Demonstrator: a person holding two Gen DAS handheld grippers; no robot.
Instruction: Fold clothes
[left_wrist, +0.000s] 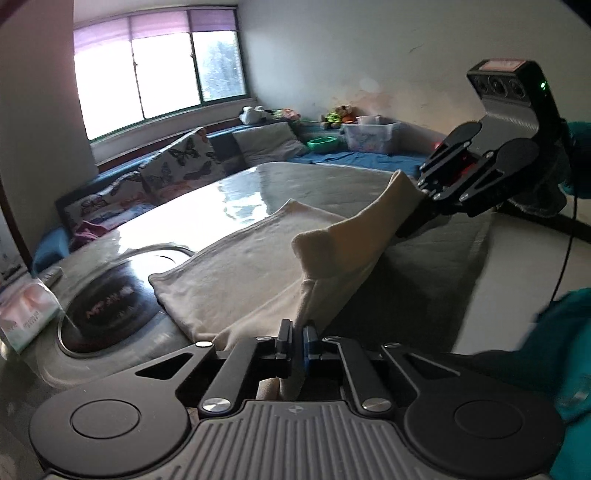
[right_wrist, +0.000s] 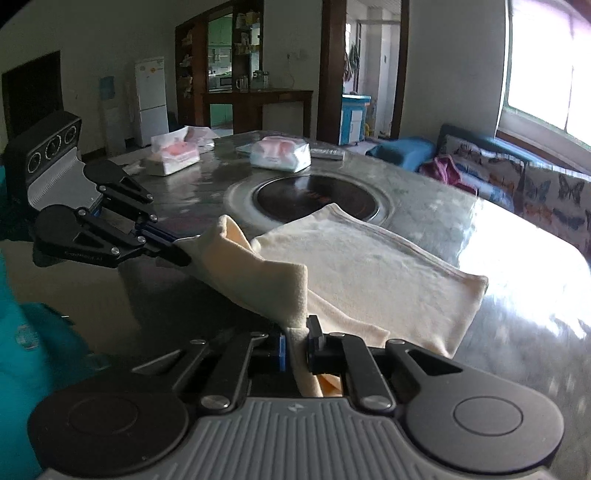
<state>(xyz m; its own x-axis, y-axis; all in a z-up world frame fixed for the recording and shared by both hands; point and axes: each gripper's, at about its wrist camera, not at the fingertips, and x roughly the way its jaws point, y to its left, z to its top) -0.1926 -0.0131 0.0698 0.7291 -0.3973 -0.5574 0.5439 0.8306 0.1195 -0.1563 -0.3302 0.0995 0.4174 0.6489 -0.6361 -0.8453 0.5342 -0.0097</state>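
Note:
A cream cloth garment (left_wrist: 255, 258) lies partly flat on the glossy grey table (left_wrist: 229, 199). My left gripper (left_wrist: 298, 332) is shut on its near edge and holds that edge lifted. My right gripper (right_wrist: 297, 334) is shut on the other lifted corner of the same garment (right_wrist: 369, 266). Each gripper shows in the other's view: the right gripper (left_wrist: 417, 218) at right, the left gripper (right_wrist: 181, 254) at left. The held edge hangs raised between them, the far part rests on the table.
A round black hotplate (right_wrist: 314, 195) is set in the table (right_wrist: 436, 210) beyond the garment. Two tissue packs (right_wrist: 280, 155) and a box (right_wrist: 177, 155) stand further back. A butterfly-print sofa (left_wrist: 155, 177) runs along the window wall.

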